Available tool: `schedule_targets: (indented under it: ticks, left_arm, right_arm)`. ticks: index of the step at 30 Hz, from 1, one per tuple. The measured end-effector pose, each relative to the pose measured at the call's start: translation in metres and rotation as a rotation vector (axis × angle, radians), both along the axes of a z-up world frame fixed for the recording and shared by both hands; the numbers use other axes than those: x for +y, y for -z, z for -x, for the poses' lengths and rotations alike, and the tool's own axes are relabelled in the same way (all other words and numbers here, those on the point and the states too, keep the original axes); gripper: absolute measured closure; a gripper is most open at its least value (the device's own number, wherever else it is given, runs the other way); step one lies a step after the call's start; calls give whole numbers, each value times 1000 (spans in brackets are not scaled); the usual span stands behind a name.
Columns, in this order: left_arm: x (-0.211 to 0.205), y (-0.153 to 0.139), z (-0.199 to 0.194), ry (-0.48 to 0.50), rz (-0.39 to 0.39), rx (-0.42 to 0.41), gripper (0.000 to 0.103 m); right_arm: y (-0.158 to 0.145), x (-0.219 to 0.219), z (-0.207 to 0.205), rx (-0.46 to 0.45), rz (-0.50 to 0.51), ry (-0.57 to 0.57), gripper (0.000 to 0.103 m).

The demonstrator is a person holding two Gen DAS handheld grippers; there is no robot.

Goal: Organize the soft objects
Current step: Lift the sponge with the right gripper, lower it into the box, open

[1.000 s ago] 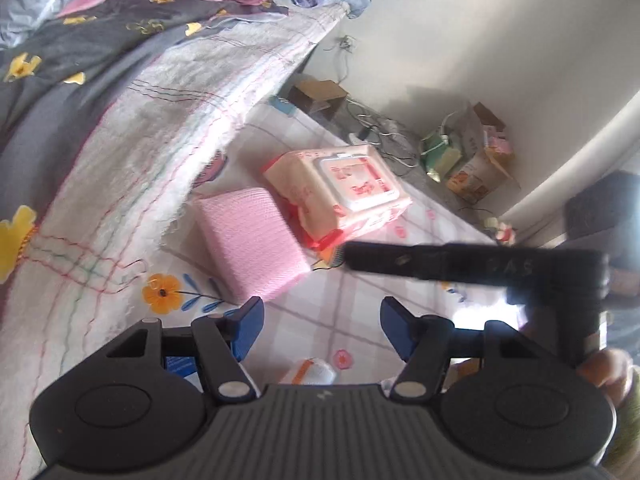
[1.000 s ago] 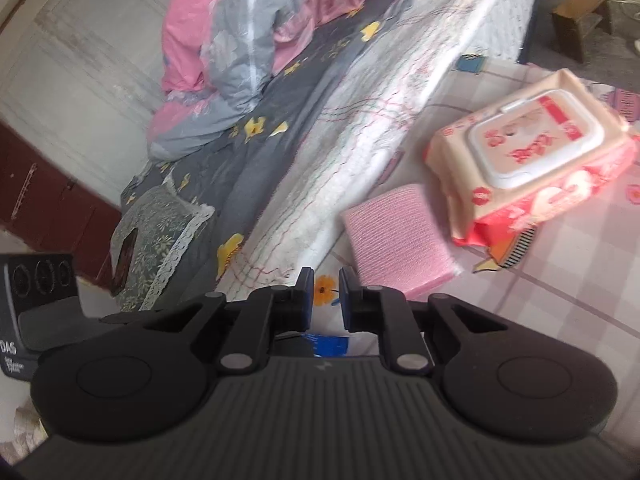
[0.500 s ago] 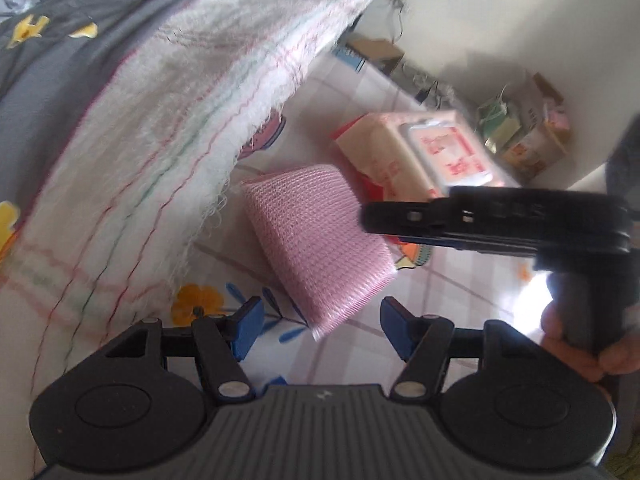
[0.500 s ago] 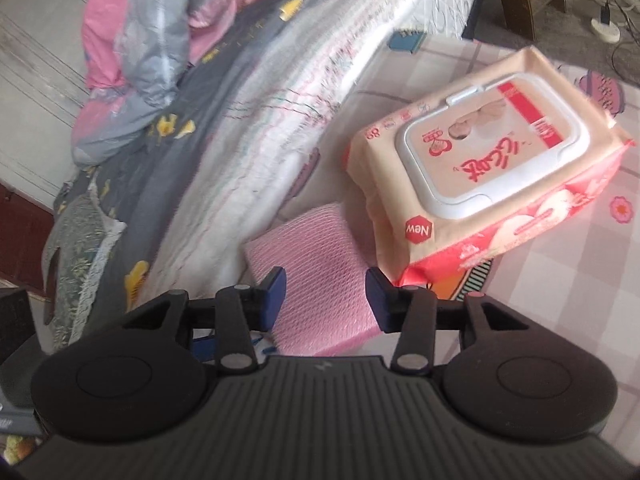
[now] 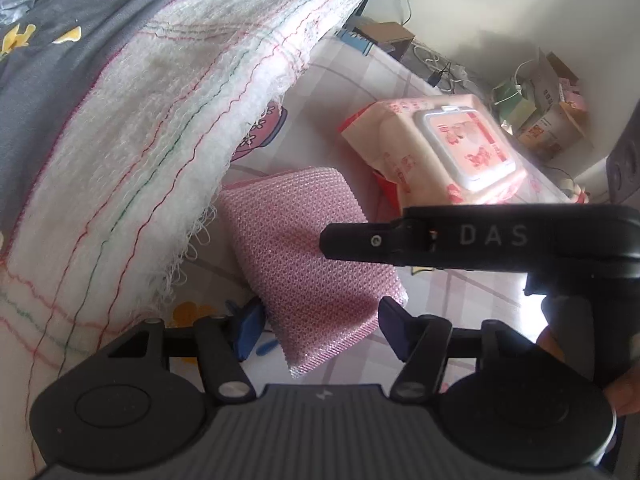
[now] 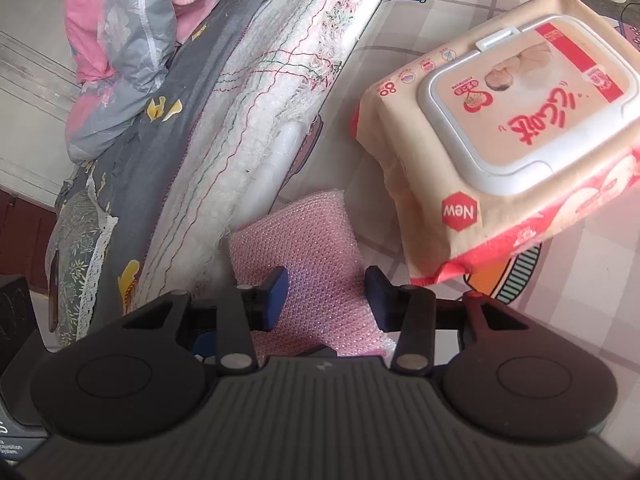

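Observation:
A pink mesh pad (image 5: 304,248) lies flat on the checked floor mat (image 5: 352,92), right against the bed's hanging blanket. My left gripper (image 5: 320,328) is open, and the pad's near corner sits between its blue fingers without being squeezed. My right gripper (image 6: 326,298) hovers over the same pad (image 6: 296,248), open, its pads clear of the mesh. In the left wrist view the right gripper (image 5: 332,240) reaches in from the right above the pad. A peach and red pack of wet wipes (image 6: 500,128) lies just beyond the pad.
A white fringed blanket (image 5: 160,140) and a grey flowered quilt (image 6: 152,132) hang off the bed at the left. Cardboard boxes (image 5: 548,116) and cables (image 5: 436,64) stand by the far wall. A hand (image 5: 624,396) holds the right gripper's handle.
Both grippers came down and closer to the pink pad. The right gripper's jaws went from shut to open. The pad now lies between both pairs of fingers.

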State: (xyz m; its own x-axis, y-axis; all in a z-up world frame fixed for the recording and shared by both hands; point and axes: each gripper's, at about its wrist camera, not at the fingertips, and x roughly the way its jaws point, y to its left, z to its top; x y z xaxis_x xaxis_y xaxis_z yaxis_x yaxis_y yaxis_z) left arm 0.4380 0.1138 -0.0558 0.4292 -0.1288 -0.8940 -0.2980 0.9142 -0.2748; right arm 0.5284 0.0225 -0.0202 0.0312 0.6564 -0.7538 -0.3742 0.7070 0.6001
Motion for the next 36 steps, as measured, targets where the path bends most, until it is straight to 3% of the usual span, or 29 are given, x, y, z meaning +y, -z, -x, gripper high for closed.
schedule_targets:
  ticks: [6,11,19,25,32,36]
  left_arm:
    - [-14,-37,24,10,-13,-58,41]
    - [-41,-80,52,52,-23,-126,41]
    - [-136,-140,97,233,-24,-228,41]
    - [-241,-139,109,452,3,-233,40]
    - [-354,-108,103,655,15,-186,40]
    - [-396,-79,87,698,42,-128,39]
  right_arm:
    - [-33,-25,18,-4,-53,24,63]
    - [-78,-63,48,-55,-100,53,64]
    - [-138,-187,113,-127,-161,201,64]
    - [-143,-310,164,-135,-158,387,64]
    - [-106,-436,200,-94,-149,603,64]
    - [-80,-482,205,-76,-118,691,64]
